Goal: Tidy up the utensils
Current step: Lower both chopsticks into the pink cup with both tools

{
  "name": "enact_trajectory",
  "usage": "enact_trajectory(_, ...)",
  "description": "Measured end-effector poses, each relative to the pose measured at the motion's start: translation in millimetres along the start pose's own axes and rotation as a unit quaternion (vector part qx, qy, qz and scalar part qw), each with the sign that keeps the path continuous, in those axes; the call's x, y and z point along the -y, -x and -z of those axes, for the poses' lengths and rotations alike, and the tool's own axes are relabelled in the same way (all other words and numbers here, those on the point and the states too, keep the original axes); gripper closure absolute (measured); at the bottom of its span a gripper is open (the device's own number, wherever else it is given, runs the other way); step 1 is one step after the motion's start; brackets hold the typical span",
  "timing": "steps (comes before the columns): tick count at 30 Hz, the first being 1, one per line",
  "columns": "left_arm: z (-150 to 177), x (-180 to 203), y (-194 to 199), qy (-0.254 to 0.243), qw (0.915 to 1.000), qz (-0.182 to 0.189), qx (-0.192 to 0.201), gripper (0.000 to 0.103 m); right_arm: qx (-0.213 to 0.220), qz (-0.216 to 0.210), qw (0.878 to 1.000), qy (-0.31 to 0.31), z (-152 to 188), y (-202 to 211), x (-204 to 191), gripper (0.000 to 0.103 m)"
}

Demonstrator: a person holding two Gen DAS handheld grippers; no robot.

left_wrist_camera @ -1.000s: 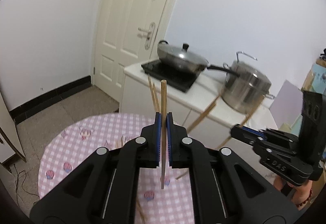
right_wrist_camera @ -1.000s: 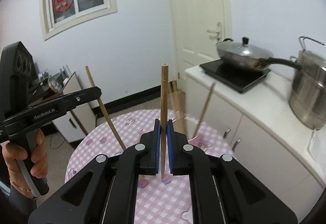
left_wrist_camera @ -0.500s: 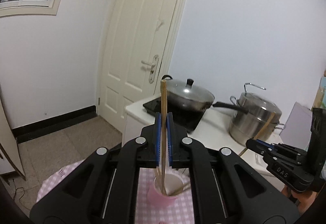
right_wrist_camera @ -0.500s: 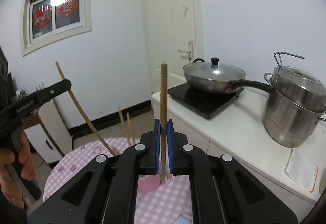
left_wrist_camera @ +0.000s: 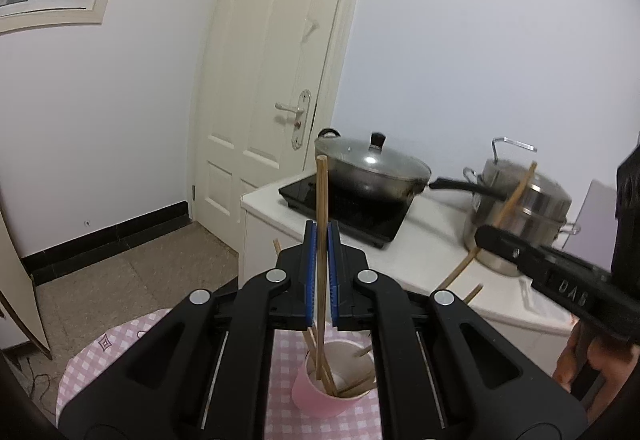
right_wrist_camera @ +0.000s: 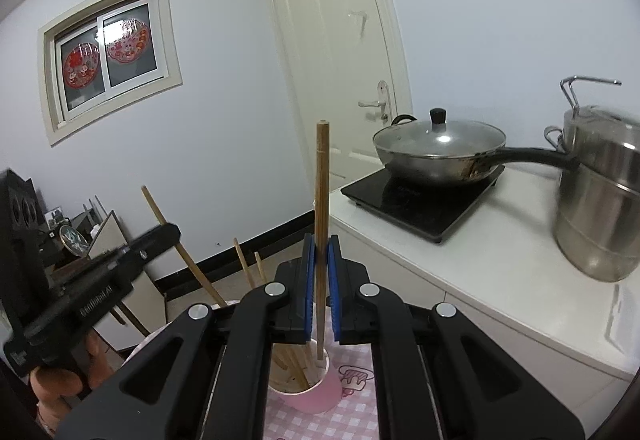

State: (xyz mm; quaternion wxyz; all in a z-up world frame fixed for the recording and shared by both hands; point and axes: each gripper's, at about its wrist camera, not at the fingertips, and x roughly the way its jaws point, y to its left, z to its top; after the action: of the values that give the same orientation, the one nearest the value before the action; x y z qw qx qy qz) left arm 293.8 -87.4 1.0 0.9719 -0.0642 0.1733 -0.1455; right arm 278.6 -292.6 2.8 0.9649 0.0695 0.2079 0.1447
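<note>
We see our right gripper clamped on an upright wooden chopstick w/ its lower tip inside the pink plastic cup holding other chopsticks, left gripper nearby gripping another.

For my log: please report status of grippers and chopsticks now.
Left gripper shut on chopstick. Right gripper shut on its chopstick. Both tips inside pink cup. No obstruction.

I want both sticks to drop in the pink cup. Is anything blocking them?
Nothing solid covers the pink cup. Each tool, left and right, holds its chopstick with the lower tip already inside the rim. Only the chopsticks already in the cup crowd the opening; they lean aside, leaving room.
</note>
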Motion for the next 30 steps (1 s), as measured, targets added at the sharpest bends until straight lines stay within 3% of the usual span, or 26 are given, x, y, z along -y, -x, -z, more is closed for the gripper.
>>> enact_trajectory(5,17.2,3.6,-11.7,-0.019,0.9994,0.003,-0.028,0.097,-0.039,-0.009,0.999,-0.001,11.8,-14.5,1.0,0.098)
enact_trajectory(18,46.3,6.3,-30.8,-0.040,0.9959,0.011,-0.081,0.097,-0.044,-0.021,0.999,0.004,11.4,-13.8,-3.3,0.098)
enact_trajectory(30,42.3,3.1,-28.6,-0.019,0.9943,0.030,-0.100,0.097,-0.057,-0.018,0.998,0.011,12.4,-18.9,-6.8,0.097)
